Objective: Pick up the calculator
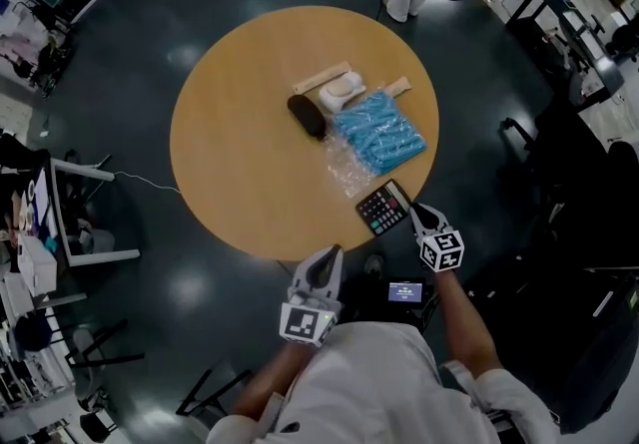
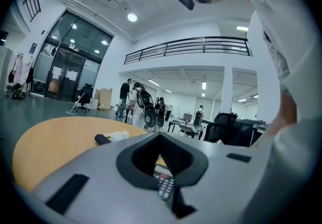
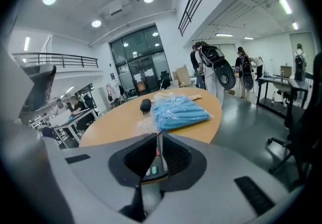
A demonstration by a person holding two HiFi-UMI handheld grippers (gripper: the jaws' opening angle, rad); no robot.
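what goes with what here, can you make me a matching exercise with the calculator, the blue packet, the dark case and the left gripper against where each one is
Things:
1. calculator
2. blue packet
3. dark case
4. left gripper

Places:
a. off the table, short of its near edge
b. on the table, right beside the packet's left side
c. at the table's near right edge
d. on the table's right half, sealed in clear plastic

Pairs: 1-c, 2-d, 3-b, 4-a
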